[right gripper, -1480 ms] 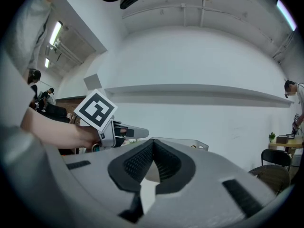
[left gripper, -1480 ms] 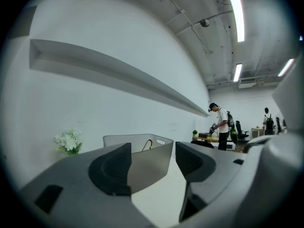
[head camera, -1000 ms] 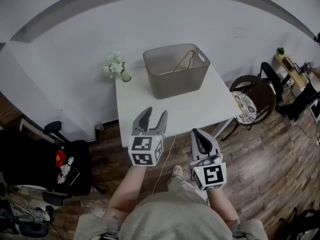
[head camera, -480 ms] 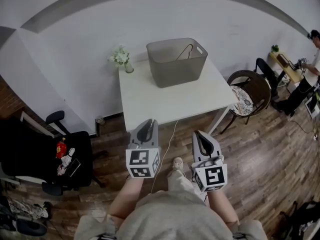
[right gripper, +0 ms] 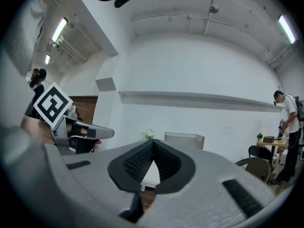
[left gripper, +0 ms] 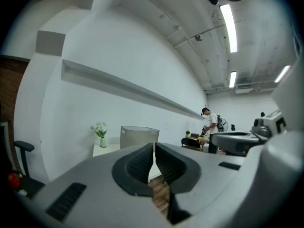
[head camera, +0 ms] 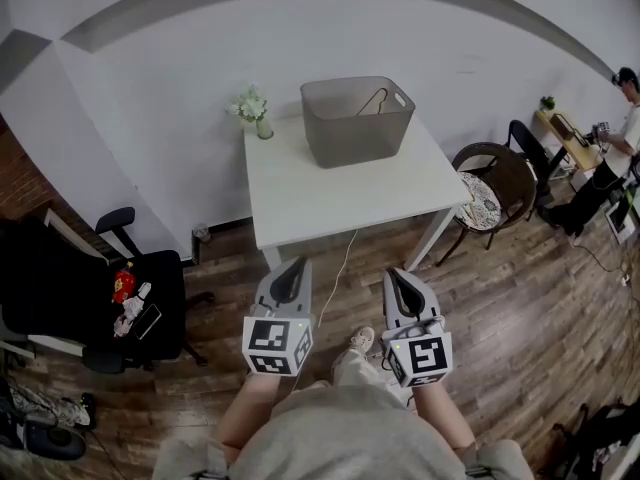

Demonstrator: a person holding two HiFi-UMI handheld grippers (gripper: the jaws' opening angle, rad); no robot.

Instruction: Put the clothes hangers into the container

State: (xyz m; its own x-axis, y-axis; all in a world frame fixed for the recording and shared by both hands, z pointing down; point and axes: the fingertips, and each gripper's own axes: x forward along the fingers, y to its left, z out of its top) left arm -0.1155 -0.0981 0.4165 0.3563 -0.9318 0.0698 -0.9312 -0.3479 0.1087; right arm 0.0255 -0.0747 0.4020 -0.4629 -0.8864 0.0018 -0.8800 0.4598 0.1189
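Observation:
A grey container (head camera: 357, 120) stands at the back of the white table (head camera: 340, 193), with a clothes hanger (head camera: 373, 101) leaning inside it. Both grippers are held low over the wooden floor, well short of the table's front edge. My left gripper (head camera: 297, 266) is shut with nothing between its jaws, and my right gripper (head camera: 397, 274) is shut and empty too. In the left gripper view the closed left gripper (left gripper: 155, 147) points toward the distant container (left gripper: 138, 136). The right gripper (right gripper: 153, 144) faces the container (right gripper: 184, 140) in its own view.
A vase of white flowers (head camera: 254, 108) stands at the table's back left corner. A black office chair (head camera: 110, 303) with small items is on the left, a round wicker chair (head camera: 498, 186) on the right. A cable (head camera: 336, 286) hangs off the table's front. A person (head camera: 626, 103) stands far right.
The left gripper's jaws have closed from wide open. Both grippers have drawn back from the table's front edge to over the floor, and the table now sits farther away.

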